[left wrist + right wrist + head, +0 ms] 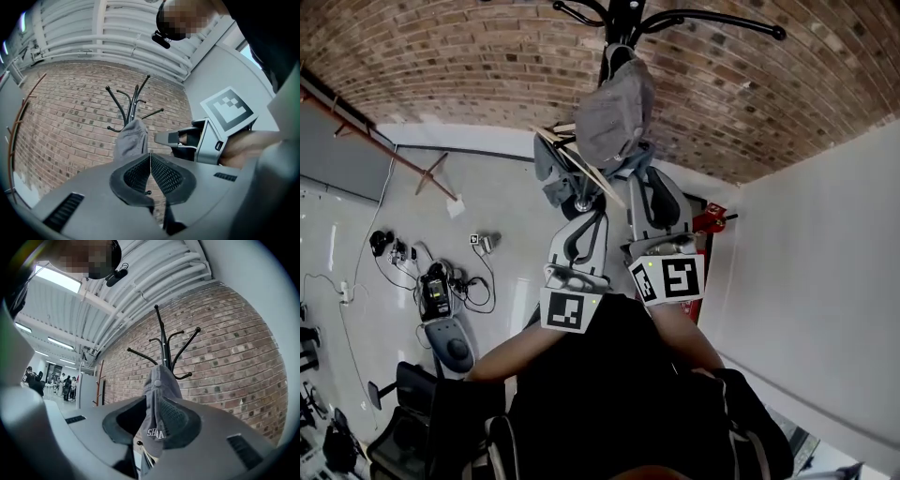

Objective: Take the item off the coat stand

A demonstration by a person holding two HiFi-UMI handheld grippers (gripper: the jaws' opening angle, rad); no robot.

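- The grey cap (pixel 158 394) hangs on the black coat stand (pixel 163 345), on a low hook just under the stand's spray of upper hooks, with its crown up against the pole and its brim pointing down.
- White lettering shows on the cap's lower edge, too small to read in full.
- The right tongs (pixel 152 414) are spread, and the cap's lower part hangs between them at the foot of the hooks. The cloth lies against the meshed pad on one side, and a dark gap stays open on the other.
- The left tongs (pixel 150 161) are pressed together with nothing between them. They sit lower than the cap and short of the coat stand, pointing up at it.
- In the left gripper view the right gripper's body and its marker cube (pixel 228 110) sit to the side of the stand, a hand behind them.
- In the head view both grippers reach up towards the stand's pole (pixel 619 19), the left marker cube (pixel 565 310) and the right one (pixel 667 278) side by side nearest the person.
- A red brick wall (pixel 225 348) stands directly behind the coat stand.
- White pipes (pixel 154 273) run along the ceiling above it.
- Further along the wall from the coat stand is a wooden rack (pixel 99 380).
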